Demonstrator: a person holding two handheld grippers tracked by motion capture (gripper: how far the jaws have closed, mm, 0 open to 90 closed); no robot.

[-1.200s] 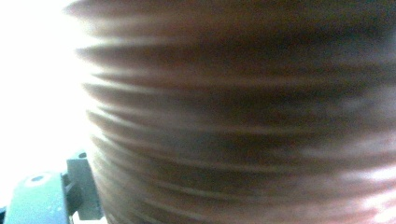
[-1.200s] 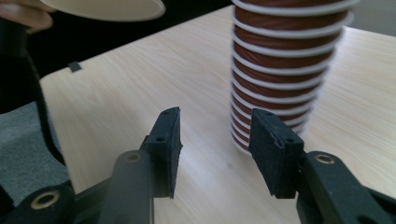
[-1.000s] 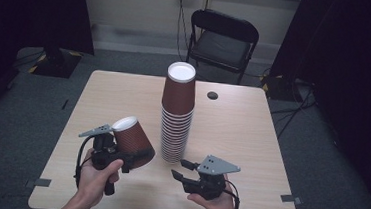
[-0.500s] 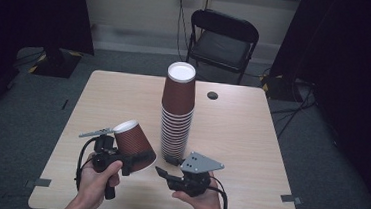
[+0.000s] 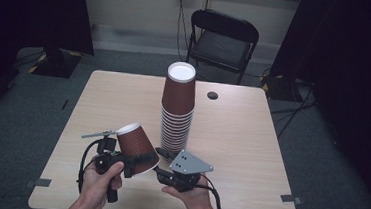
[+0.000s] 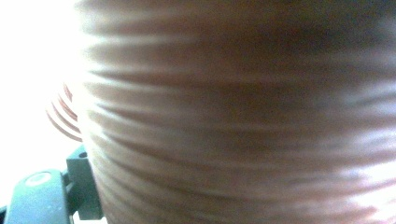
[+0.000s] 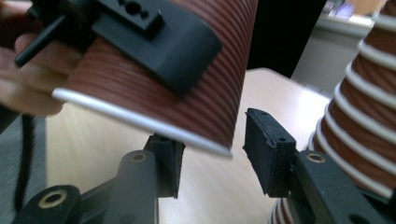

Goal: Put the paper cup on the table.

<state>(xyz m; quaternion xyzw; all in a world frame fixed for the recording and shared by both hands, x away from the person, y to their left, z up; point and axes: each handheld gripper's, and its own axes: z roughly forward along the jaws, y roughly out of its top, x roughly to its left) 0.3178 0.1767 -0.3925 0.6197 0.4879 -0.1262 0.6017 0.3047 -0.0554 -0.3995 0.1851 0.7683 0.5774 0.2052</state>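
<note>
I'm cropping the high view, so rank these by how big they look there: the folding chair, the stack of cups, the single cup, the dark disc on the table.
1. Folding chair
2. Stack of cups
3. Single cup, held nearer the camera, so it looks larger than it is
4. Dark disc

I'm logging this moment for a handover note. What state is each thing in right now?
Single cup: off the table, tilted, upside down, clamped.
Cup stack: upright on the table, upside down.
Left gripper: shut on the single cup.
Right gripper: open, jaws just closing a little, astride the cup's rim, pads not pressing.
Folding chair: unfolded, unoccupied.
</note>
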